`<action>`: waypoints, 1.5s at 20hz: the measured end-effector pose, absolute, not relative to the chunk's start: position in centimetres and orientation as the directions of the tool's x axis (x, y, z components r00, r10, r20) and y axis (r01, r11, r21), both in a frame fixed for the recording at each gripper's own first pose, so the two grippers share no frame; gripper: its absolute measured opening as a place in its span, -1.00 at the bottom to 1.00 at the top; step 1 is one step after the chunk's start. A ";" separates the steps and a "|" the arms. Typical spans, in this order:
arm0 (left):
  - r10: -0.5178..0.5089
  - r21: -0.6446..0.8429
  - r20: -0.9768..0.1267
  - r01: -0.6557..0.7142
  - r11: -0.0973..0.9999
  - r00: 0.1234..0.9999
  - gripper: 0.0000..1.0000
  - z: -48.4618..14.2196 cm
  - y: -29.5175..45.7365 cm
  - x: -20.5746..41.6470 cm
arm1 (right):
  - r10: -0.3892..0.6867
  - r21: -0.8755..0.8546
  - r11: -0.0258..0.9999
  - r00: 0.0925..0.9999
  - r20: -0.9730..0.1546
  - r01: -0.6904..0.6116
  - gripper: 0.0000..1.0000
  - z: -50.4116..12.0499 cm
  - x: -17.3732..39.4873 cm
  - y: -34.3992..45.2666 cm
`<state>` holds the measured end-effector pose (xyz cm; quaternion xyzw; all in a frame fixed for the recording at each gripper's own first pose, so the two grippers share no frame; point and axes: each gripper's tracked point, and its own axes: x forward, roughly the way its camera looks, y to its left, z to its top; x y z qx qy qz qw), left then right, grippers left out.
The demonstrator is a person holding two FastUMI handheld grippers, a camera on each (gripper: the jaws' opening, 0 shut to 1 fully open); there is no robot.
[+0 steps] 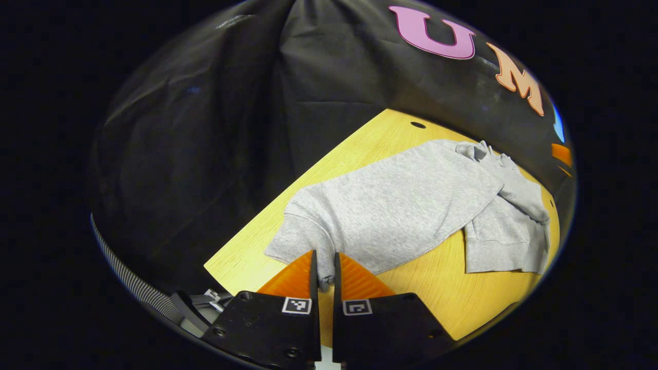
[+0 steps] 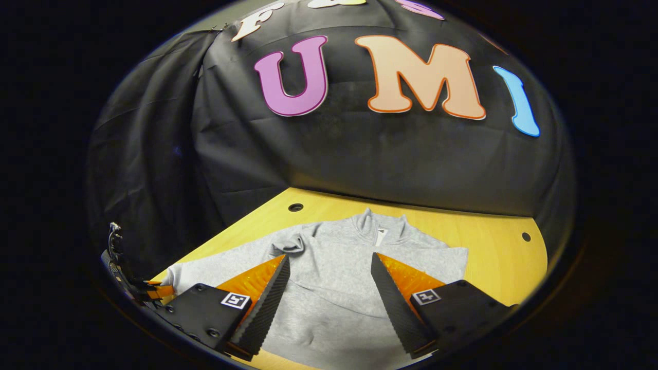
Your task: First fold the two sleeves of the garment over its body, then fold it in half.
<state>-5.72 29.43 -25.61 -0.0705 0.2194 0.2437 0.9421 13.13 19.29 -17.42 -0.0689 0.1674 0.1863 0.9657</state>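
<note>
Pinching the soft grey fleece sweatshirt (image 1: 406, 205) by its near-left cuff, left gripper (image 1: 324, 277) clamped.
Right gripper (image 2: 329, 288) hovers with fingers apart over the body; the sleeve folds rightward across.

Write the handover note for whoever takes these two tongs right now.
Left tongs: shut on the sleeve end of the grey sweatshirt, near the table edge.
Right tongs: open, holding nothing, over the sweatshirt's body, collar ahead.
Done: the other sleeve looks already folded in, bunched.
Left: lay the gripped sleeve over the body, then fold the sweatshirt in half.
</note>
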 end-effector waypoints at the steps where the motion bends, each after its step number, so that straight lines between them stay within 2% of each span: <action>1: 0.433 -0.024 -0.447 -0.495 0.869 0.782 -0.91 -25.7 29.4 -5.8 | 0.327 -0.069 0.926 0.879 -0.347 -0.372 0.97 -17.2 13.1 18.6; 4: 0.436 -0.031 -0.467 -0.506 0.862 0.770 -0.98 -25.6 29.0 -5.8 | 0.297 -0.076 0.937 0.892 -0.341 -0.341 0.92 -17.0 12.6 16.5; 6: 0.424 -0.051 -0.473 -0.504 0.862 0.772 -0.98 -24.9 28.3 -5.6 | 0.276 -0.081 0.944 0.901 -0.334 -0.319 0.97 -16.5 12.3 15.1; 7: 0.421 -0.056 -0.474 -0.504 0.862 0.773 -0.99 -24.5 28.0 -5.6 | 0.269 -0.079 0.947 0.904 -0.332 -0.311 0.92 -16.2 12.1 14.4; 8: 0.417 -0.063 -0.463 -0.498 0.865 0.782 -0.98 -23.7 27.7 -5.4 | 0.260 -0.079 0.950 0.908 -0.330 -0.301 0.97 -16.1 12.0 13.6; 13: 0.342 -0.073 -0.376 -0.395 0.916 0.861 -0.99 -17.6 23.1 -2.7 | 0.218 -0.077 0.964 0.923 -0.318 -0.254 0.92 -15.3 10.9 9.9; 15: 0.293 -0.054 -0.339 -0.330 0.943 0.894 -0.99 -14.9 20.1 -0.8 | 0.202 -0.077 0.968 0.927 -0.317 -0.237 0.97 -15.2 10.4 8.4; 19: 0.169 -0.043 -0.288 -0.190 0.981 0.943 -0.99 -11.2 12.4 3.1 | 0.176 -0.086 0.973 0.930 -0.323 -0.214 0.92 -15.0 9.8 5.2; 20: 0.138 -0.035 -0.281 -0.154 0.987 0.950 -0.99 -10.6 10.7 4.1 | 0.170 -0.083 0.975 0.932 -0.321 -0.207 0.97 -14.8 9.6 4.4; 23: 0.037 -0.015 -0.273 -0.043 0.999 0.961 -0.99 -9.3 4.8 5.9 | 0.150 -0.069 0.981 0.938 -0.312 -0.180 0.92 -14.2 9.3 2.1; 26: -0.055 -0.005 -0.256 0.055 0.998 0.965 -0.94 -8.2 -0.4 8.1 | 0.121 -0.052 0.988 0.943 -0.310 -0.144 0.97 -14.0 9.0 -0.3; 30: -0.156 0.019 -0.222 0.165 0.986 0.962 -0.99 -6.3 -6.5 10.7 | 0.082 -0.059 0.993 0.948 -0.307 -0.105 0.97 -14.0 8.3 -3.4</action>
